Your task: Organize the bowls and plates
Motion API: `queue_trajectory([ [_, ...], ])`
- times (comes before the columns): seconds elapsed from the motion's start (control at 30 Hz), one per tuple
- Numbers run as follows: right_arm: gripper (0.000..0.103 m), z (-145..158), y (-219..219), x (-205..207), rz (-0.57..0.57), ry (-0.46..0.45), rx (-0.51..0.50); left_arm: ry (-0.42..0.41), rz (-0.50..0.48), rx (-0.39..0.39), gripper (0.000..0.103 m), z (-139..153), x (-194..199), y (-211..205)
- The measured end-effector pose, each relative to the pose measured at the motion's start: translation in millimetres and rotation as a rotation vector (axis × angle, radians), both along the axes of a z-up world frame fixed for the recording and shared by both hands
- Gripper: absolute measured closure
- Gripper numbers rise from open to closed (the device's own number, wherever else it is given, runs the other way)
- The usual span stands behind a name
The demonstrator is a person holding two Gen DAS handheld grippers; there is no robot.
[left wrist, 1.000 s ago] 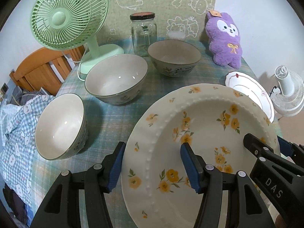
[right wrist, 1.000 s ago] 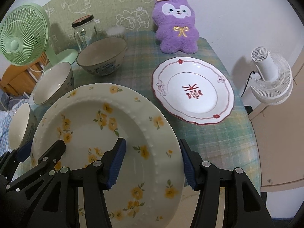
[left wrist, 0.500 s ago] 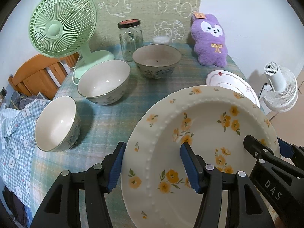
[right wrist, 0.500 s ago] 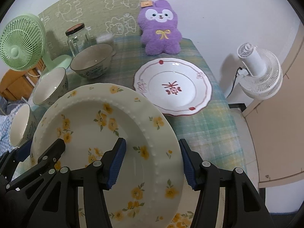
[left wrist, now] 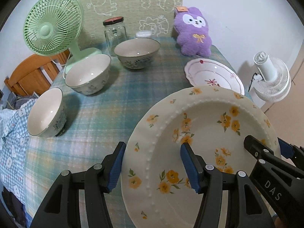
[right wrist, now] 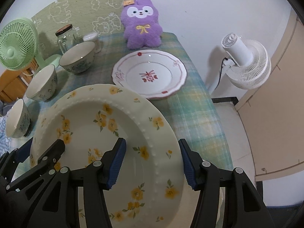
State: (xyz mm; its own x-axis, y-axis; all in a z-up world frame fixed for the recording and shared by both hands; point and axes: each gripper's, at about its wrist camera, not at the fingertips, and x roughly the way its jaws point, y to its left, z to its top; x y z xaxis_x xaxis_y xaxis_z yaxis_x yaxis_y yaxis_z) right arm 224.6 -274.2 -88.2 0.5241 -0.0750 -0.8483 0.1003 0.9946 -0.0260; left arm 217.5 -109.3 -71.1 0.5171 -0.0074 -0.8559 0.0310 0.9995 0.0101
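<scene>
A cream plate with yellow flowers [left wrist: 205, 133] [right wrist: 98, 125] is held up above the table's near edge. My left gripper [left wrist: 153, 163] straddles its left rim and my right gripper [right wrist: 152, 161] straddles its right rim; both look closed on it. A white plate with a red pattern [left wrist: 212, 74] [right wrist: 150, 74] lies flat on the table beyond it. Three bowls stand upright at the left: a near one [left wrist: 45, 112] [right wrist: 17, 119], a middle one [left wrist: 88, 73] [right wrist: 41, 83] and a far one [left wrist: 136, 52] [right wrist: 77, 57].
A green desk fan [left wrist: 51, 24], a glass jar [left wrist: 115, 34] and a purple plush toy [left wrist: 193, 32] stand at the back of the plaid tablecloth [left wrist: 106, 110]. A white floor fan [right wrist: 245, 62] stands beyond the right table edge. A wooden chair [left wrist: 30, 72] is at the left.
Both grippers have risen and drawn back with the flowered plate, so the bowls and red-patterned plate look farther and lower. The hold on the plate has not changed.
</scene>
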Motion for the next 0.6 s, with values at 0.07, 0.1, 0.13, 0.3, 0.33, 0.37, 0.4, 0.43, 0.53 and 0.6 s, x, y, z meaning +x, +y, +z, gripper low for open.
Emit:
queue_trajectory([
  [0.07, 0.043, -3, -5, -5, -0.008, 0.005, 0.000, 0.004, -0.006, 0.000, 0.043, -2, -3, -4],
  [0.1, 0.043, -4, -7, -6, -0.011, 0.007, 0.000, 0.006, -0.011, 0.000, 0.043, -3, -5, -6],
  [0.13, 0.043, -5, -9, -8, -0.016, 0.010, 0.000, 0.008, -0.016, -0.001, 0.043, -4, -6, -9],
  [0.3, 0.043, -11, -21, -17, -0.043, 0.023, 0.000, 0.020, -0.036, -0.008, 0.043, -10, -12, -20],
  [0.33, 0.043, -13, -24, -19, -0.050, 0.028, 0.001, 0.021, -0.038, -0.012, 0.043, -10, -13, -22],
  [0.37, 0.043, -15, -25, -20, -0.054, 0.031, 0.001, 0.021, -0.042, -0.014, 0.043, -12, -14, -24],
  [0.4, 0.043, -16, -27, -23, -0.059, 0.034, 0.001, 0.021, -0.046, -0.014, 0.043, -12, -15, -26],
  [0.43, 0.043, -18, -29, -24, -0.063, 0.037, 0.000, 0.022, -0.050, -0.015, 0.043, -14, -17, -28],
  [0.53, 0.043, -22, -34, -30, -0.073, 0.047, -0.001, 0.026, -0.059, -0.015, 0.043, -16, -21, -32],
  [0.6, 0.043, -26, -37, -33, -0.077, 0.053, -0.001, 0.028, -0.061, -0.017, 0.043, -18, -23, -34],
])
